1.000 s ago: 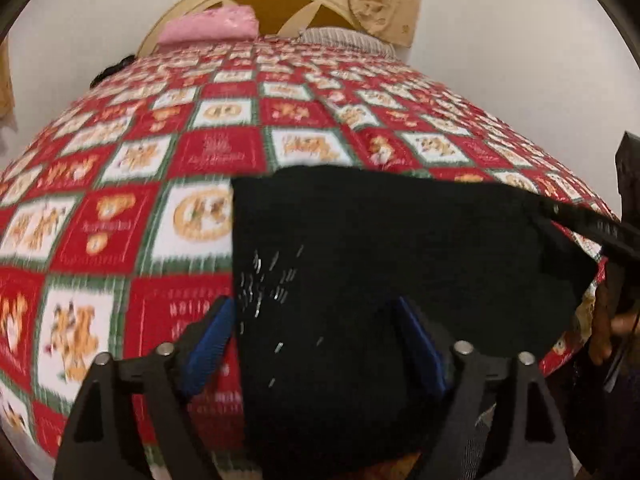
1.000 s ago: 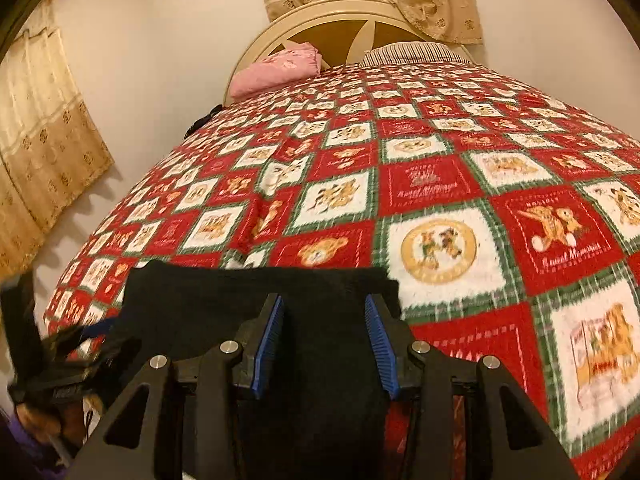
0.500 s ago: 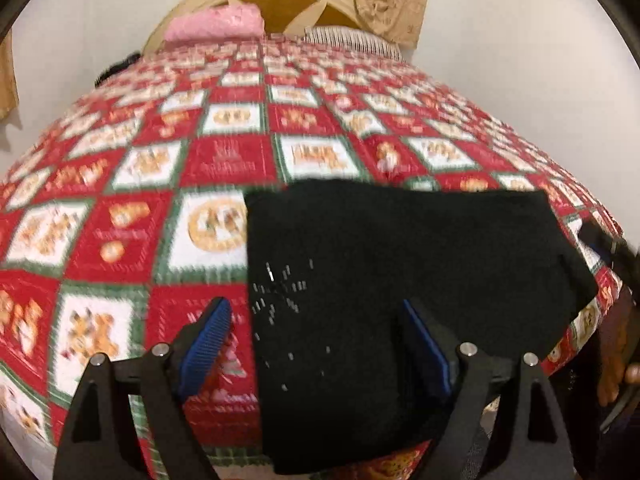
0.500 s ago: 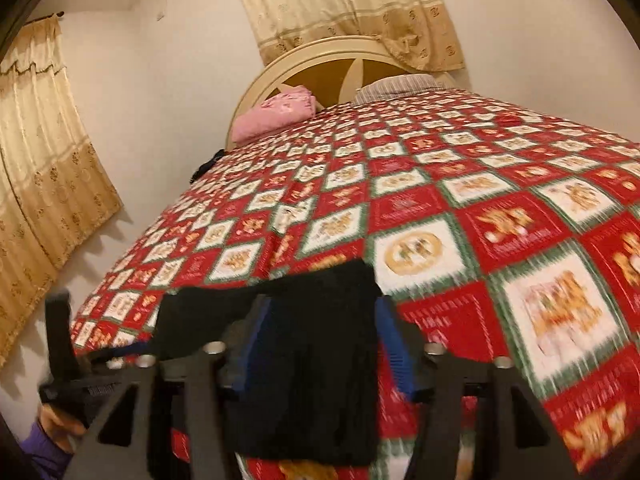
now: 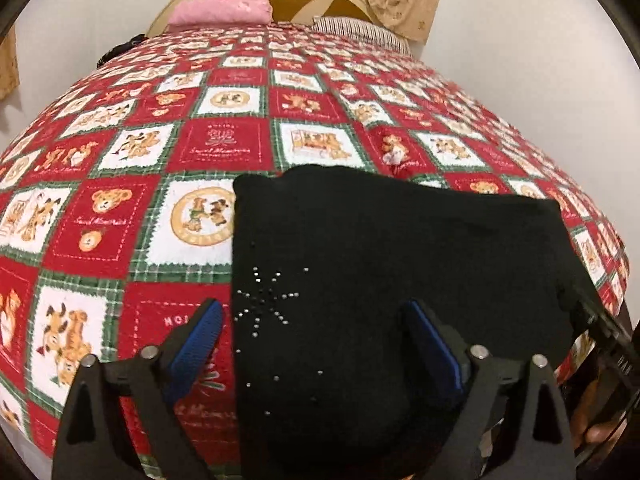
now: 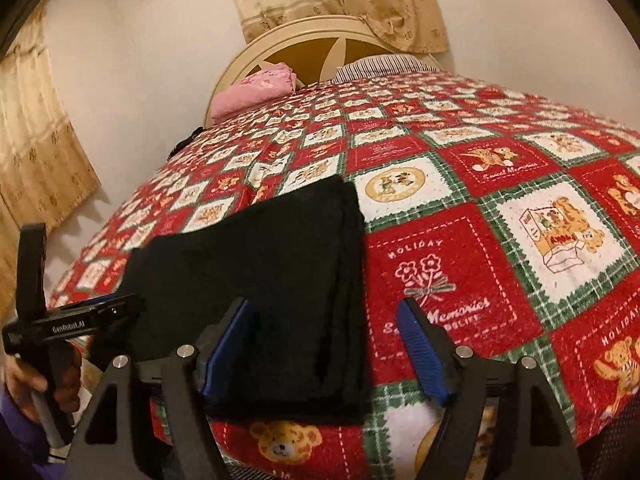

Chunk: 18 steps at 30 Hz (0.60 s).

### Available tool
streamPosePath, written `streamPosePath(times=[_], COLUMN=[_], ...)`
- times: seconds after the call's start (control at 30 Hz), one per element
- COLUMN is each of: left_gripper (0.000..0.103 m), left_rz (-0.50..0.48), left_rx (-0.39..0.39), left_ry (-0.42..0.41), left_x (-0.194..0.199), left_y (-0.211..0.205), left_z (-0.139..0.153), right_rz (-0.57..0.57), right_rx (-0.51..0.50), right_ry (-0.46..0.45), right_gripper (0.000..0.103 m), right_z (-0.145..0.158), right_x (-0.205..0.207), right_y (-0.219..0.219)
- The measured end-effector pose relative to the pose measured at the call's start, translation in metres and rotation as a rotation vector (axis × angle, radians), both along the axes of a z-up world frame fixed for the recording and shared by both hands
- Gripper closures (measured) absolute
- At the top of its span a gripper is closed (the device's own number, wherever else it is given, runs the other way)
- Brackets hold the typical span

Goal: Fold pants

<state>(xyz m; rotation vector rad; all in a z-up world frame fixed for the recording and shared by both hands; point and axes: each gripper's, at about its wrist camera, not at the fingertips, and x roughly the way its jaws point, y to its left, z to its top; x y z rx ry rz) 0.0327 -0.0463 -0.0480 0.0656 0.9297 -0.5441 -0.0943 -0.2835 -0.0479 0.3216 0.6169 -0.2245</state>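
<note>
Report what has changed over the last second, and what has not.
Both tongs, left and right, drew back from the folded black pants; the right one opened wider and rose. Neither holds cloth. The pants stayed flat on the quilt, the pink pillow unmoved.

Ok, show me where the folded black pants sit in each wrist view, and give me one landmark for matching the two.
Left wrist view: the folded black pants fill the lower centre and right, between the open left gripper's fingers.
Right wrist view: the pants lie lower left of centre, layered edges facing right, by the open right gripper.
Shared landmark: the pink pillow at the headboard.
</note>
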Motion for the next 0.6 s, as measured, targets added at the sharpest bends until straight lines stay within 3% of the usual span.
streamPosePath(times=[0.3,0.4,0.53,0.6], left_gripper=[0.000,0.000,0.000,0.000], left_rz=[-0.008,-0.008,-0.007,-0.005], left_rx=[0.022,0.001,-0.001,0.000], left_ry=[-0.038,-0.028,-0.042,-0.047], left_x=[-0.009,-0.006,-0.008,-0.008], left_y=[-0.005,-0.003,-0.003,-0.003], left_z=[-0.004,-0.005,-0.006,-0.006], right_rz=[0.007,0.048,-0.039,-0.051], right_rx=[-0.126,-0.072,0.081,0.144], right_ry=[0.034,0.033,-0.048,-0.041], right_gripper=[0.022,0.022,0.023,0.022], right_z=[-0.001,0.006,0.015,0.011], right_x=[0.005,0.003,-0.014,-0.015], right_y=[0.019,0.011,-0.020,-0.031])
